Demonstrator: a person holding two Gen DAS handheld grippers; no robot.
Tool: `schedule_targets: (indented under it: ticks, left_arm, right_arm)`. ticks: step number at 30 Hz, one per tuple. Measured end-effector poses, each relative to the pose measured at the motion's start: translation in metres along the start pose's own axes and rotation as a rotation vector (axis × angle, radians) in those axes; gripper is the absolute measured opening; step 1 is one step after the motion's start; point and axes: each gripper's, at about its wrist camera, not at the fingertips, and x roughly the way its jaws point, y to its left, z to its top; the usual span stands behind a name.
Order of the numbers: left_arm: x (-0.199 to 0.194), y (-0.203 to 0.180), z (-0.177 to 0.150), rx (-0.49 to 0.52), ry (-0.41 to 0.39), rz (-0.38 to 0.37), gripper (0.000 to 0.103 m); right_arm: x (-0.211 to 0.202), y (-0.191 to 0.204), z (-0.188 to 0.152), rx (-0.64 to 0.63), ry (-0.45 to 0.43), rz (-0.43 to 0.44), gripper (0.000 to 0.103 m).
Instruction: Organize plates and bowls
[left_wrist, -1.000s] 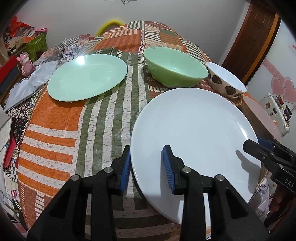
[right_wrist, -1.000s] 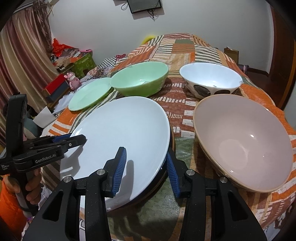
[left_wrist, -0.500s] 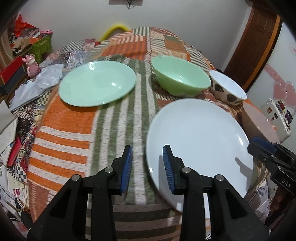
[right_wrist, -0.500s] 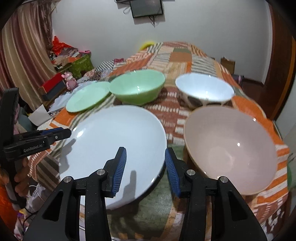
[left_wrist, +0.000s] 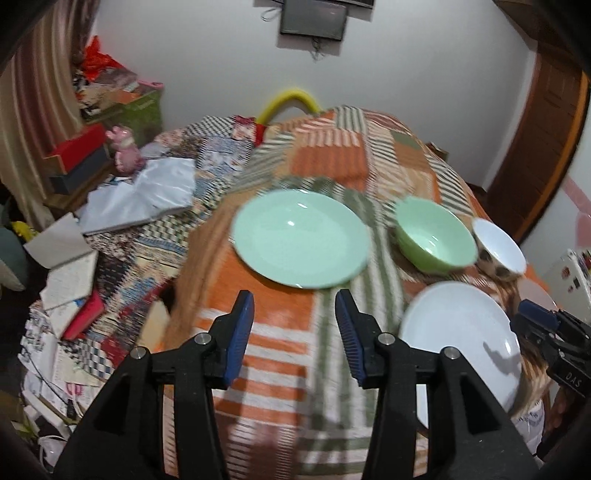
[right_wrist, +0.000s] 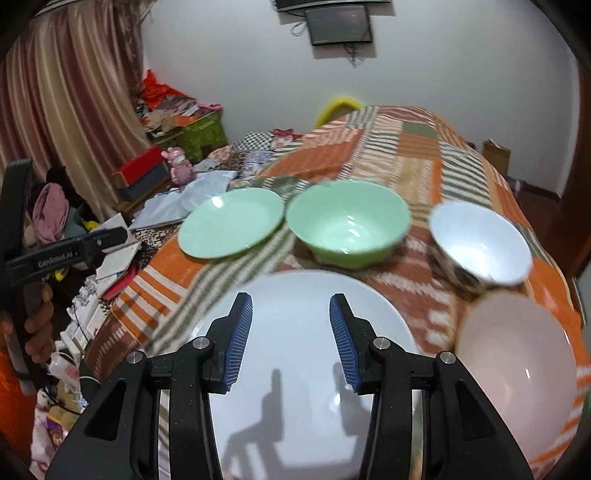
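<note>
My left gripper hangs over the striped cloth just short of the green plate. Its jaws are opening and nothing is between them. Right of that plate stand the green bowl and the spotted white bowl. The white plate lies at the near right, with my right gripper at its right edge. In the right wrist view my right gripper hovers open and empty above the white plate. The pink bowl sits to its right. The green plate, green bowl and white bowl stand behind.
Left of the table lie papers and books, a pink figurine and a red box before a curtain. A wooden door is at the right. A hand holds my left gripper at the left.
Both grippers have come off the white plate's rim and risen. The left one swung left toward the green plate and its jaws spread wider. The white plate now lies flat on the cloth.
</note>
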Motion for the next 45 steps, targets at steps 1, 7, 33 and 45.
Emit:
schedule_targets:
  ticks: [1, 7, 33, 45]
  left_arm:
    - [0.001, 0.006, 0.005, -0.006, -0.004, 0.006, 0.059]
    - [0.018, 0.034, 0.024, 0.003, 0.003, 0.07, 0.063]
    - [0.184, 0.066, 0.051, 0.061, 0.181, -0.044, 0.033]
    - [0.178, 0.069, 0.05, 0.063, 0.175, -0.11, 0.029]
  right_arm:
    - [0.003, 0.003, 0.003, -0.006, 0.002, 0.005, 0.042]
    - [0.036, 0.022, 0.026, -0.023, 0.036, 0.051, 0.046]
    - [0.171, 0.045, 0.047, 0.041, 0.281, 0.022, 0.046]
    - [0.174, 0.049, 0.051, 0.043, 0.312, 0.033, 0.04]
